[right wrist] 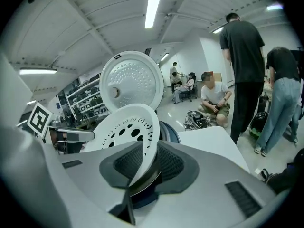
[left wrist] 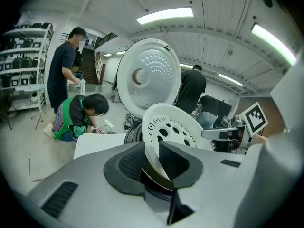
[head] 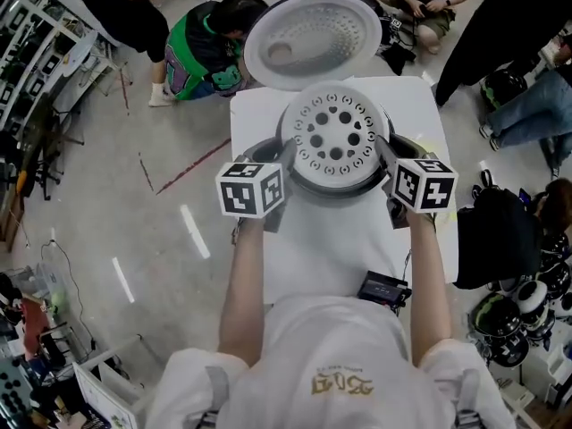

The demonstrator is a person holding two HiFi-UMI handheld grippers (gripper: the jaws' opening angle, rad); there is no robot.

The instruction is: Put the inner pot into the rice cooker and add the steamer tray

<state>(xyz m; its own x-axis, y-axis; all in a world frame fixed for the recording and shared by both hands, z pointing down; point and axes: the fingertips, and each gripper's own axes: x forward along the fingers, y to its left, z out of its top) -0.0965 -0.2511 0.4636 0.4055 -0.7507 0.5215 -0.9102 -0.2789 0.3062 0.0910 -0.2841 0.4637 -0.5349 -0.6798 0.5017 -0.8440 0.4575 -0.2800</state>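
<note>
The counter (head: 313,257) is white and carries everything inspected here. Beyond its far left corner a person in a green top (head: 210,52) crouches on the floor.

The cooker (head: 256,150) stands at the counter's far edge, about midway between the left and right edges. Its lid (head: 313,38) is swung up and back past the far edge, with the dimpled inner face turned towards you.

The tray (head: 335,137) is white and round with rings of holes. It sits in the cooker's mouth and looks level in the head view. A dark rim (right wrist: 168,129) shows just under the tray in both gripper views. Whether that rim belongs to the pot I cannot tell.

Your left hand-held gripper (left wrist: 153,158) is at the tray's left side. Its jaws stand apart with the tray's edge between them. The pads flank that edge closely but are not clamped on it.

Your right hand-held gripper (right wrist: 146,163) is at the tray's right side in the same condition, jaws parted around the tray's edge and not pressing it. The two marker cubes sit one on each side of the cooker, both over the counter.

A small black box (head: 384,288) lies at the near edge towards the right corner, well apart from the cooker.
</note>
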